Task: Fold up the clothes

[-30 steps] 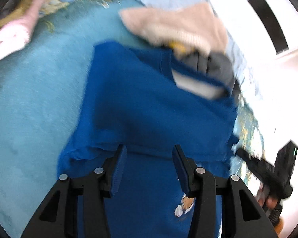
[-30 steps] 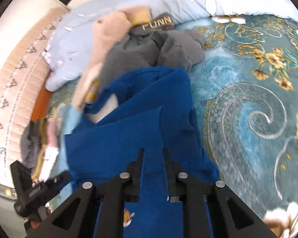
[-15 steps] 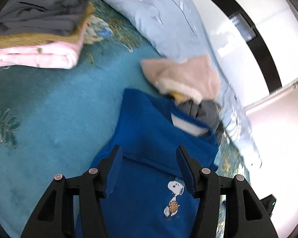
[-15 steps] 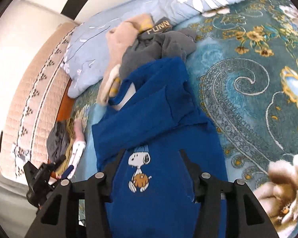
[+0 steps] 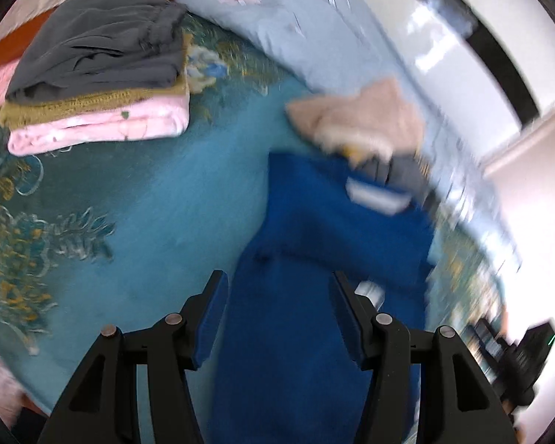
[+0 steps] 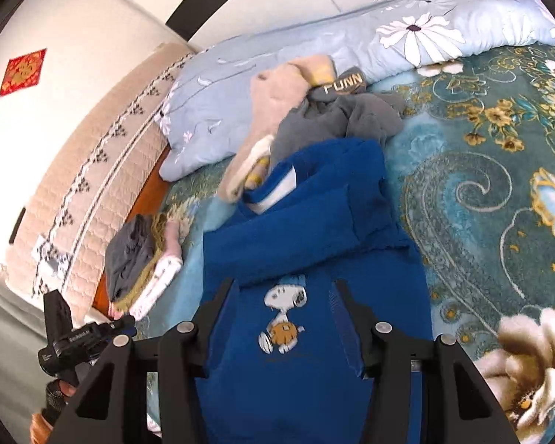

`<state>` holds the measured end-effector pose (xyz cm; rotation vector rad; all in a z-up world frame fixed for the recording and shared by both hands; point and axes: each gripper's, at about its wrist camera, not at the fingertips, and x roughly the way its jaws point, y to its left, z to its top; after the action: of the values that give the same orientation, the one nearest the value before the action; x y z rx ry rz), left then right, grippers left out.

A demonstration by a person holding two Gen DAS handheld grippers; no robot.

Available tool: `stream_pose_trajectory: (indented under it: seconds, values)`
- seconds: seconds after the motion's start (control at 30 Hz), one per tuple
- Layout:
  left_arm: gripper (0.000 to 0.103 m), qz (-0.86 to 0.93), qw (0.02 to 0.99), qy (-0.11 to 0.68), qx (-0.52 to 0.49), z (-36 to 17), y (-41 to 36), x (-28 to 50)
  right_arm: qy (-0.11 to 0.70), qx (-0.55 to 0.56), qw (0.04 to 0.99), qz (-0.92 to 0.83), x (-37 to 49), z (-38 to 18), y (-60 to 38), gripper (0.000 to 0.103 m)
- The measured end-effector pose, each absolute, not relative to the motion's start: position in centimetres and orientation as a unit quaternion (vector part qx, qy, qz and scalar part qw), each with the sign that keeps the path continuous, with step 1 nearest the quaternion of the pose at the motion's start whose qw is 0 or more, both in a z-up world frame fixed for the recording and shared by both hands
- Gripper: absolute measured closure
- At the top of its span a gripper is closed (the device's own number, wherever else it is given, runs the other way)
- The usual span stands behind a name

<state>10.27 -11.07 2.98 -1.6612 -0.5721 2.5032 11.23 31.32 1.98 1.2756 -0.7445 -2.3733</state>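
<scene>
A blue sweatshirt with a Snoopy print lies on the teal bedspread, sleeves folded over its chest; it also shows in the left wrist view. My right gripper is open and empty above the print. My left gripper is open and empty above the sweatshirt's left edge. A stack of folded clothes, grey on mustard on pink, sits at the far left, and shows in the right wrist view. A loose heap of beige and grey garments lies beyond the collar.
A pale blue floral pillow runs along the back. The padded headboard and the wooden bed edge are at the left. The patterned bedspread extends to the right. The left gripper's body shows low left.
My right gripper opened and let go of the sweatshirt. Both grippers rose and pulled back from it. The left view swung so that the folded stack came into sight.
</scene>
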Motion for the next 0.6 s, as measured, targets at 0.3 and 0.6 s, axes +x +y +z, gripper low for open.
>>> stream_pose_trajectory:
  seconds: [0.3,0.6]
  values:
    - [0.046,0.728,0.038,-0.088,-0.679,-4.2,-8.7,13.2,-0.245,0.532,0.089,-0.806,14.5,-4.5,35.5,0.048]
    - [0.046,0.654,0.042,-0.137,-0.742,-9.2,-9.7,15.1,-0.300,0.567,0.060,-0.765,17.2,-8.1,38.8,0.048]
